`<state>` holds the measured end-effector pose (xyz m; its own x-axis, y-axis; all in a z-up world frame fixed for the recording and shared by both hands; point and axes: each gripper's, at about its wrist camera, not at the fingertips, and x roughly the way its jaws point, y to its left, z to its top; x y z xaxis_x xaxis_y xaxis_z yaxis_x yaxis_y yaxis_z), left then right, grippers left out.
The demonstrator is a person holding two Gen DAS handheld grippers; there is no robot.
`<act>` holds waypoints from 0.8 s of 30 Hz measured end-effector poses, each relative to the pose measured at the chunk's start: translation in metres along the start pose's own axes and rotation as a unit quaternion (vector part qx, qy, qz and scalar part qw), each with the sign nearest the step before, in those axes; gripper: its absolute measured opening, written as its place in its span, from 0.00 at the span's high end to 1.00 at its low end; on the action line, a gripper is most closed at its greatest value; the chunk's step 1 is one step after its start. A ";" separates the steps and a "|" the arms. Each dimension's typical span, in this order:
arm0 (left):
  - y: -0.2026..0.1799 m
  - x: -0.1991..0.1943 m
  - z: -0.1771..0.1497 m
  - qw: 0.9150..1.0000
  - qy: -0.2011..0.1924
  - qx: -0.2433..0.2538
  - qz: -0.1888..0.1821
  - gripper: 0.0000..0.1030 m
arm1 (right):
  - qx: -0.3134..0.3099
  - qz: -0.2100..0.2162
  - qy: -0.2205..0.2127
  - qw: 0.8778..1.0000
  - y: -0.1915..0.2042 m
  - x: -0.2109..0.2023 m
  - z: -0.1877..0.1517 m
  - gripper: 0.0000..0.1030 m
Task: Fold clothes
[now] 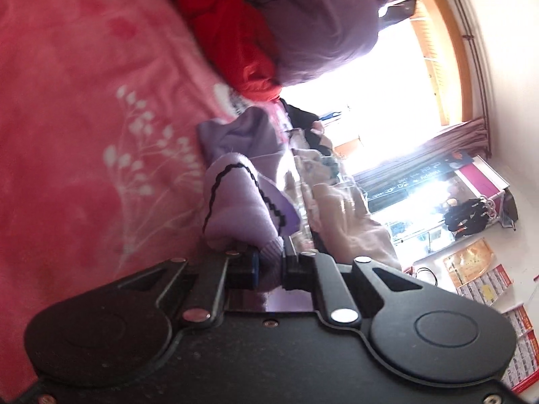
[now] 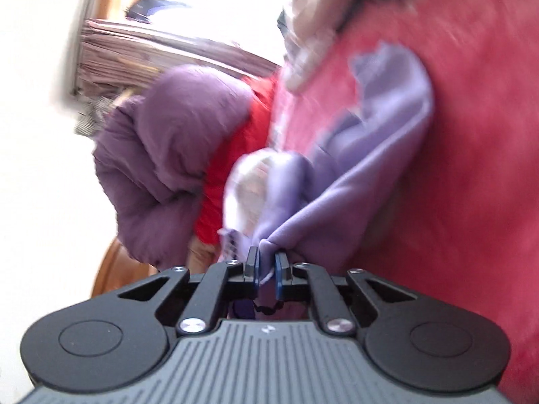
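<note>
Lilac fleece garment [image 1: 235,202], trimmed with black zigzag piping, lying bunched on the bed over a pink blanket [image 1: 84,118] printed with white sprigs. Left gripper [image 1: 271,262] low at the garment's near edge, jaws pressed onto a ribbed cuff of the fabric, blue pads [image 1: 255,267] visible against the cloth. Right gripper [image 2: 266,264] likewise clamped, jaws pinching a gathered fold of the same garment [image 2: 370,155], cloth stretched away from the pinch across the blanket [image 2: 471,168]. Part of the garment lifted clear of the bed in the right wrist view; exact extent blurred. Red cloth [image 1: 235,33] heaped at the far side of the bed, touching a bulky purple quilt [image 1: 320,23] piled beside it. Further pale clothes [image 1: 337,208] heaped near the bed's edge, beyond the garment. Bright window [image 1: 387,101] with wooden frame and a curtain [image 1: 465,134] behind. Both views tilted and partly motion-blurred.
</note>
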<state>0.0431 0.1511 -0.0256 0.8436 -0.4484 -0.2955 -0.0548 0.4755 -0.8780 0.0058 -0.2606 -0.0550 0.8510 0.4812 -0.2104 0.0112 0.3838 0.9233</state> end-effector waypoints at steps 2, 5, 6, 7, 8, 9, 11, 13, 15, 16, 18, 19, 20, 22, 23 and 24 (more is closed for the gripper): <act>-0.018 -0.007 0.005 1.000 -0.013 0.009 -0.014 0.93 | -0.007 0.017 -0.019 1.000 0.015 -0.007 0.014 0.92; -0.053 -0.017 0.019 0.998 -0.029 0.027 -0.043 0.94 | -0.017 0.038 -0.047 0.998 0.039 -0.017 0.038 0.92; -0.068 -0.020 0.026 0.997 -0.034 0.037 -0.052 0.94 | -0.020 0.046 -0.055 0.997 0.048 -0.019 0.048 0.92; -0.085 -0.021 0.033 0.996 -0.040 0.047 -0.062 0.94 | -0.024 0.054 -0.063 0.996 0.059 -0.021 0.058 0.92; -0.102 -0.023 0.041 0.995 -0.047 0.059 -0.071 0.94 | -0.028 0.062 -0.070 0.995 0.069 -0.023 0.068 0.92; -0.121 -0.026 0.048 0.993 -0.054 0.073 -0.081 0.94 | -0.037 0.072 -0.079 0.994 0.083 -0.027 0.076 0.92; -0.159 -0.036 0.064 0.988 -0.067 0.098 -0.096 0.94 | -0.059 0.091 -0.095 0.990 0.114 -0.037 0.091 0.93; -0.195 -0.051 0.076 0.982 -0.086 0.118 -0.118 0.94 | -0.081 0.110 -0.112 0.984 0.145 -0.047 0.106 0.93; -0.225 -0.067 0.083 0.975 -0.107 0.143 -0.134 0.94 | -0.103 0.129 -0.129 0.978 0.176 -0.056 0.121 0.98; -0.239 -0.074 0.086 0.971 -0.114 0.155 -0.139 0.94 | -0.114 0.138 -0.137 0.974 0.192 -0.061 0.129 0.98; -0.259 -0.082 0.092 0.969 -0.113 0.166 -0.146 0.94 | -0.135 0.157 -0.153 0.966 0.223 -0.071 0.144 0.98; -0.267 -0.083 0.094 0.969 -0.108 0.169 -0.146 0.94 | -0.143 0.161 -0.154 0.964 0.235 -0.075 0.150 0.98; -0.271 -0.084 0.092 0.969 -0.103 0.177 -0.139 0.94 | -0.154 0.156 -0.152 0.964 0.245 -0.077 0.153 0.98; -0.277 -0.085 0.086 0.968 -0.096 0.202 -0.118 0.94 | -0.196 0.139 -0.138 0.961 0.256 -0.079 0.148 0.98; -0.277 -0.085 0.083 0.967 -0.092 0.211 -0.108 0.94 | -0.219 0.132 -0.124 0.959 0.258 -0.079 0.142 0.97; -0.271 -0.081 0.080 0.968 -0.086 0.213 -0.096 0.94 | -0.244 0.123 -0.109 0.956 0.255 -0.075 0.133 0.92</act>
<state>0.0320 0.1191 0.2667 0.8948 -0.4444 -0.0420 0.3072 0.6813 -0.6644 0.0142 -0.3034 0.2390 0.8861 0.4492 0.1137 -0.4036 0.6275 0.6659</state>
